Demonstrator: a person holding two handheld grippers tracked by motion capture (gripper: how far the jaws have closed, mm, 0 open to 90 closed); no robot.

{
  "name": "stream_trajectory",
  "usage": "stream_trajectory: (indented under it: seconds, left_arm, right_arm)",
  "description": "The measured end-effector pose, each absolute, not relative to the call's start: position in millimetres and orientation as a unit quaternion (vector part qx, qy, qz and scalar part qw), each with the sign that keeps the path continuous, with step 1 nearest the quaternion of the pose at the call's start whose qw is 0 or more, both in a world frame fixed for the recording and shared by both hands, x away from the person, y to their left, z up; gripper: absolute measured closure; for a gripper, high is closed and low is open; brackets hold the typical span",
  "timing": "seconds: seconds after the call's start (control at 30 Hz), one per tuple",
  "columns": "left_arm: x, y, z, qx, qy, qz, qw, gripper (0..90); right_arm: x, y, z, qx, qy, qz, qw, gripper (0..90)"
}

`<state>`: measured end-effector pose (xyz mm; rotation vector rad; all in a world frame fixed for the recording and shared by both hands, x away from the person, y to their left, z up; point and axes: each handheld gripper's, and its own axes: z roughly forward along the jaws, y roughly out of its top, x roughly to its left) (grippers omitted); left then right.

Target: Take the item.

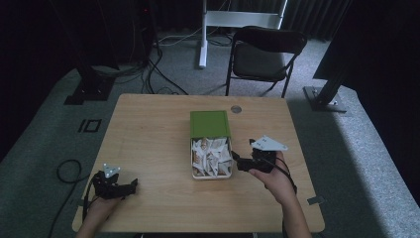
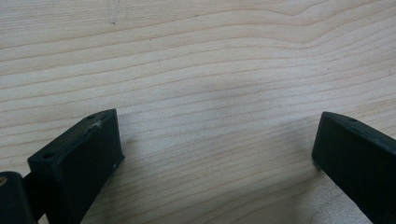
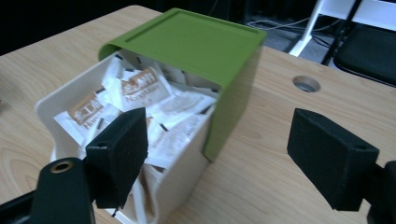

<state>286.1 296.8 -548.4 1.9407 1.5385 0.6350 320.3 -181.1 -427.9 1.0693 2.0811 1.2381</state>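
Observation:
A box stands in the middle of the wooden table (image 1: pixel 148 129). Its green cover (image 1: pixel 210 122) is slid back, and the white drawer (image 1: pixel 211 176) sticks out toward me, full of paper sachets (image 1: pixel 210 156). My right gripper (image 1: pixel 237 161) hovers just right of the drawer, pointing at it. In the right gripper view the green cover (image 3: pixel 196 42), the drawer wall (image 3: pixel 56 102) and the sachets (image 3: pixel 140 88) lie ahead of the right gripper (image 3: pixel 223 142), which is open and holds nothing. My left gripper (image 1: pixel 131 186) rests at the front left, and its own view shows the left gripper (image 2: pixel 215 154) open over bare wood.
A round cable hole (image 1: pixel 236 108) sits in the table behind the box, also visible as the hole (image 3: pixel 306 84) to the right of the cover. Beyond the table stand a black folding chair (image 1: pixel 265 54) and a white stand (image 1: pixel 203 34). A cable (image 1: pixel 69 171) loops on the floor at left.

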Motion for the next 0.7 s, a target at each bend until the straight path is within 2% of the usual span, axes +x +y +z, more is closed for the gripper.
stream_trajectory:
  seconds: [0.33, 0.7]
  left_arm:
    - [286, 297, -548, 0.727, 0.576, 0.238, 0.288, 2.3]
    - [286, 297, -548, 0.728, 0.575, 0.238, 0.287, 2.3]
  right_arm:
    - [323, -159, -428, 0.372, 0.774, 0.455, 0.237, 21.2]
    - [321, -125, -436, 0.333, 0.799, 0.453, 0.213, 28.7]
